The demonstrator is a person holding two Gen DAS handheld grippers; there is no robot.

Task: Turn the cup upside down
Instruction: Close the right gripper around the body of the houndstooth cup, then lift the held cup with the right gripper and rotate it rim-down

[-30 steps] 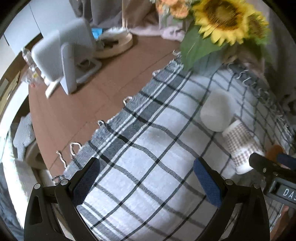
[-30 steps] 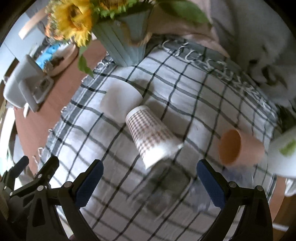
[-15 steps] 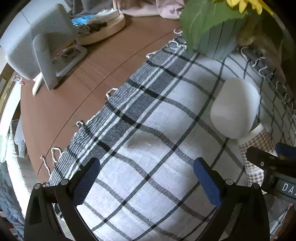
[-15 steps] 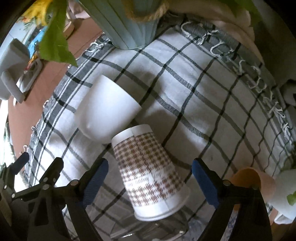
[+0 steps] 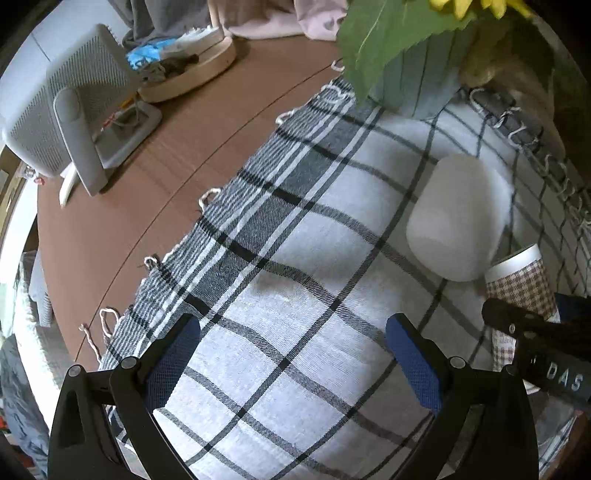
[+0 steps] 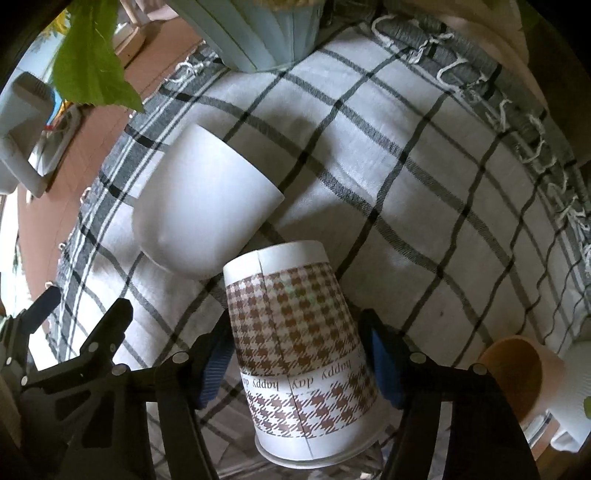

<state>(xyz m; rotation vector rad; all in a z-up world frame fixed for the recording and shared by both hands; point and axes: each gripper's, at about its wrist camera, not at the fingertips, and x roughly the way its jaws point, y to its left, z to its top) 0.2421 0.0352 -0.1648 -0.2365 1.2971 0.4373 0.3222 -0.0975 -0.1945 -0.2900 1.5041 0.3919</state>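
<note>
On the checked woven cloth (image 6: pixel 388 155) that covers part of the brown worktop (image 5: pixel 155 177), the paper cup (image 6: pixel 295 332) with its brown houndstooth print lies between the blue ribbed pads of the right gripper (image 6: pixel 295 363), narrow base away from the camera, rolled rim nearest it; the jaws stand narrow, closed against the cup's tapered sides, the printed words "happy day" reading upside down; the left wrist view shows the same cup (image 5: pixel 521 284) beside the right gripper's black frame; just beside the base, seemingly touching it, a smooth matte white cup (image 6: pixel 207 206) lies on its side; an orange cup (image 6: pixel 517 373) lies well off to the right, mouth towards the camera; a ribbed pale-blue vase (image 6: pixel 258 33) stands at the cloth's far edge; the left gripper (image 5: pixel 291 362) hovers over bare cloth, jaws wide and holding nothing; a perforated grey fan (image 5: pixel 62 107) stands on the worktop.
</note>
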